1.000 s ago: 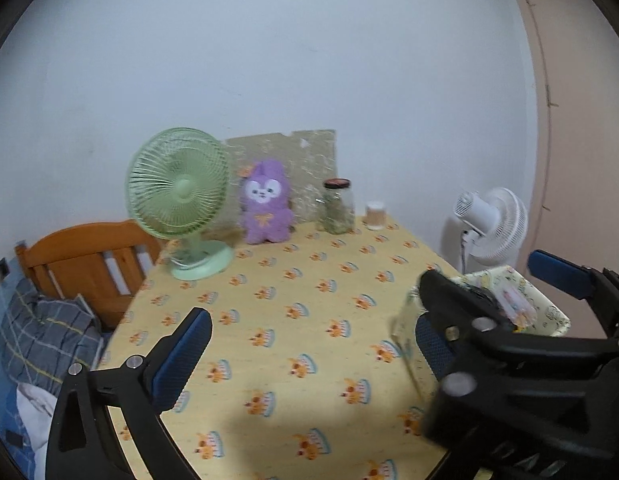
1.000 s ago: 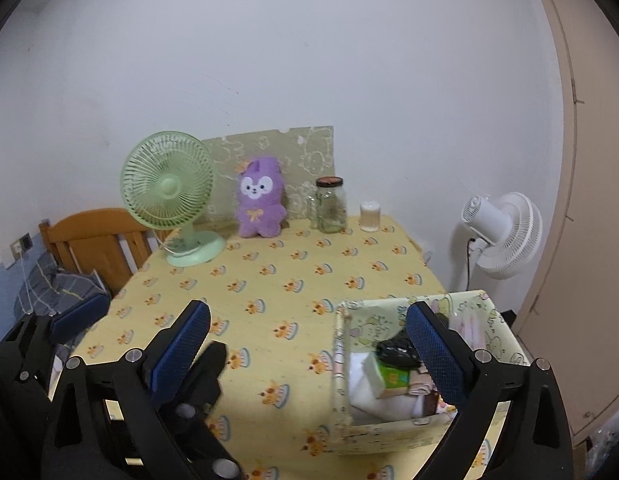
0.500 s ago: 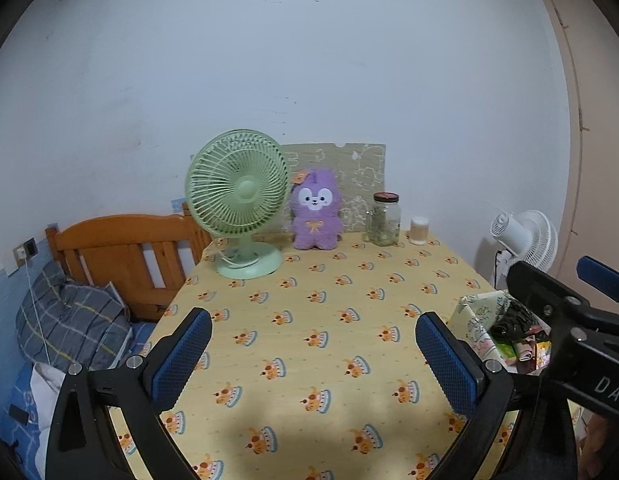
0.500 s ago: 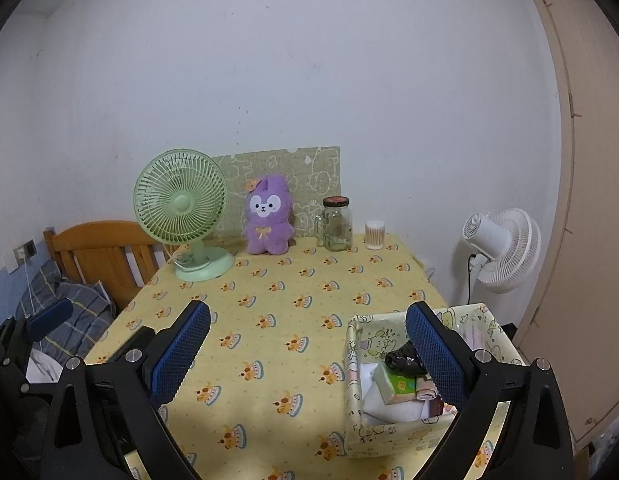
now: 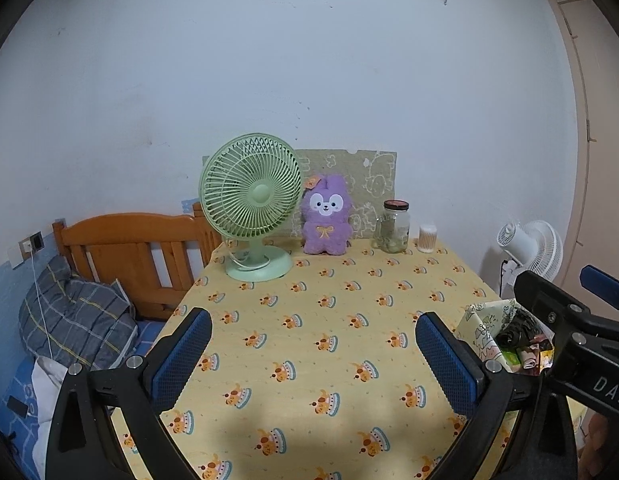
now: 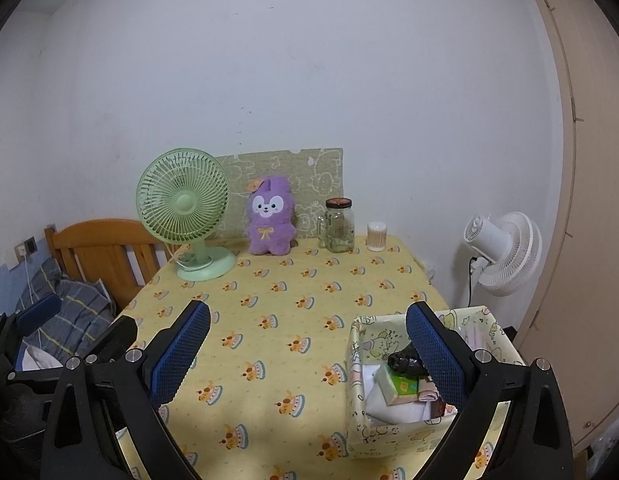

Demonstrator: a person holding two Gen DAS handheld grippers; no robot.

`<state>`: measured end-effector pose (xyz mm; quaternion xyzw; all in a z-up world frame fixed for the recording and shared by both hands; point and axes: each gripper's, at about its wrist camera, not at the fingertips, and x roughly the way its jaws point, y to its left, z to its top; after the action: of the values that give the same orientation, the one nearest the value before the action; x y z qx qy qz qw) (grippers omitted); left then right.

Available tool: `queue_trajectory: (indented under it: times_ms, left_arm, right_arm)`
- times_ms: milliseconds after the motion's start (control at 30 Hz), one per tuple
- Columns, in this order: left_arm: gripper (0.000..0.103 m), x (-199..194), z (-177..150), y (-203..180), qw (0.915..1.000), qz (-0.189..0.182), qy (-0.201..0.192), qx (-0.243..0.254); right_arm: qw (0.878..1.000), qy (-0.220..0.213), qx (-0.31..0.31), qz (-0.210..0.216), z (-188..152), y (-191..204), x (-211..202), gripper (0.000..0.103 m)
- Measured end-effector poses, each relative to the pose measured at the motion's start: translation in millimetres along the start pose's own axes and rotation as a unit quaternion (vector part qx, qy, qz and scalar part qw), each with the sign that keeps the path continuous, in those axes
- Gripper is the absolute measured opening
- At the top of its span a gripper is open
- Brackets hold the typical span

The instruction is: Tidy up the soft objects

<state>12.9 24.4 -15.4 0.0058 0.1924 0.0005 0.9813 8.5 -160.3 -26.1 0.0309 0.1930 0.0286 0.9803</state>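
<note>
Yellow cloth printed with little cakes covers the surface (image 5: 309, 320), and both my grippers now hang back from it, raised and level, where a second ago my right gripper (image 6: 307, 354) sat low over the fabric storage box (image 6: 389, 432) and crowded across the left camera's view. My left gripper (image 5: 313, 354) has its fingers spread wide with nothing between them; the right one's fingers are spread just as wide and equally bare. The box sits at the near right corner of the surface, holding folded white cloth, a green packet and a dark crumpled item. The purple plush toy (image 5: 326, 220) stands upright at the far edge, between the green desk fan (image 5: 251, 208) and the glass jar (image 5: 395, 226). I judge the pull-back means the box is settled and the plush is my next soft thing to fetch.
</note>
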Motion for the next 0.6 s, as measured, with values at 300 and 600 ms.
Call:
queue_trajectory:
  times_ms: [300,600]
  left_arm:
    - [0.103,-2.7,-1.1,0.1,1.0000,0.002,-0.001,-0.004]
    - [0.103,-3.2,-0.1,-1.8,1.0000,0.001,0.003,-0.004]
  right_arm:
    - [1.000,-0.001,-0.001,-0.003,0.2,-5.9,-1.4,0.100]
    - [1.000,-0.003,0.003,-0.005,-0.9,-13.9,-5.9,0.100]
